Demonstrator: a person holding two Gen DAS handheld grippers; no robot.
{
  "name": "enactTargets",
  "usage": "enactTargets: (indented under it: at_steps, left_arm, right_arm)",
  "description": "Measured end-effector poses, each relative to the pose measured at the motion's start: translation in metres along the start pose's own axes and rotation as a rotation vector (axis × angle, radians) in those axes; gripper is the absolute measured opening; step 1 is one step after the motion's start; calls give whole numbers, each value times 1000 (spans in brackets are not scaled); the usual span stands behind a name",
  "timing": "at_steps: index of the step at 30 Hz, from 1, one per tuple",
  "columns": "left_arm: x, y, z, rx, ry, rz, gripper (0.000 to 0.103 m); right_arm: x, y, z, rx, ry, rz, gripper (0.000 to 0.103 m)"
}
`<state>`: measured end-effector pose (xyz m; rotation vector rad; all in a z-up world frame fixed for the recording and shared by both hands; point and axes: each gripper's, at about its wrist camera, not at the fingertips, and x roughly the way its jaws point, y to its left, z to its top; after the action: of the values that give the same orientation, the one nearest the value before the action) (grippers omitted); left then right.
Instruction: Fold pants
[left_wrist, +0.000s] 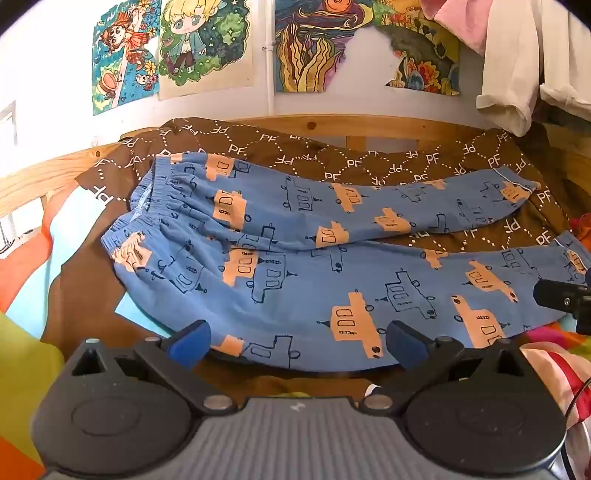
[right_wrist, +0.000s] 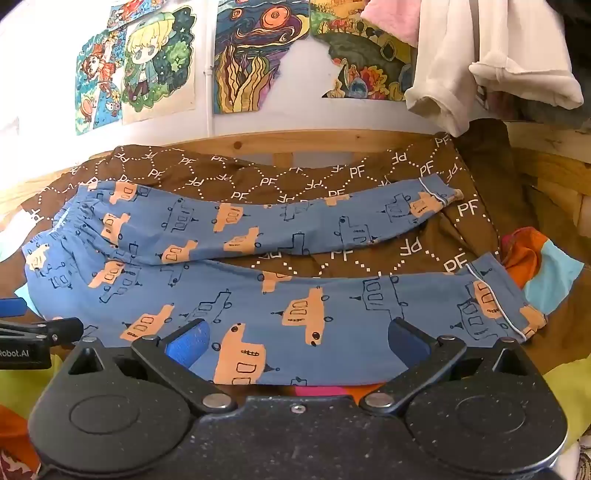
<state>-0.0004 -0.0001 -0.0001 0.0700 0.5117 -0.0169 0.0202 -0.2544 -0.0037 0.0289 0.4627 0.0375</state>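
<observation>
A brown blanket (left_wrist: 354, 155) printed with "PF" covers the bed beneath a wooden rail (left_wrist: 332, 125). Colourful drawings (right_wrist: 159, 62) hang on the wall, beside a cream garment (right_wrist: 480, 62).

A white wall (left_wrist: 55, 74) carries bright drawings — a cartoon child poster (left_wrist: 205, 44) and a swirly painted sheet (left_wrist: 314, 48) — split by a thin white pipe (left_wrist: 270, 74). Below runs a pine bed rail (left_wrist: 332, 125). A brown blanket (left_wrist: 295, 147) printed with "PF" covers the bed. Pale clothes (left_wrist: 517, 74) hang at right in soft daylight.
</observation>
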Motion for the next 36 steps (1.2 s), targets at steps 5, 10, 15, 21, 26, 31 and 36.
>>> enactTargets:
  at_steps: [5, 10, 15, 21, 26, 31, 36]
  left_arm:
    - [-4, 0, -2, -1, 6, 0, 103]
    - [0, 0, -2, -1, 12, 6, 103]
    - [2, 1, -1, 0, 20, 10, 103]
    - [3, 1, -1, 1, 22, 18, 103]
    - [3, 1, 0, 2, 21, 18, 103]
    - [4, 1, 0, 3, 24, 20, 103]
    - [4, 1, -1, 3, 24, 20, 103]
  right_arm:
    - [0, 0, -1, -1, 2, -5, 102]
    - [1, -2, 3, 2, 8, -17, 102]
    - [2, -1, 1, 5, 12, -15, 102]
    - [4, -2, 1, -1, 17, -15, 102]
    - [4, -3, 1, 1, 17, -13, 102]
    - [4, -2, 0, 3, 15, -18, 102]
    - [4, -2, 1, 2, 17, -17, 102]
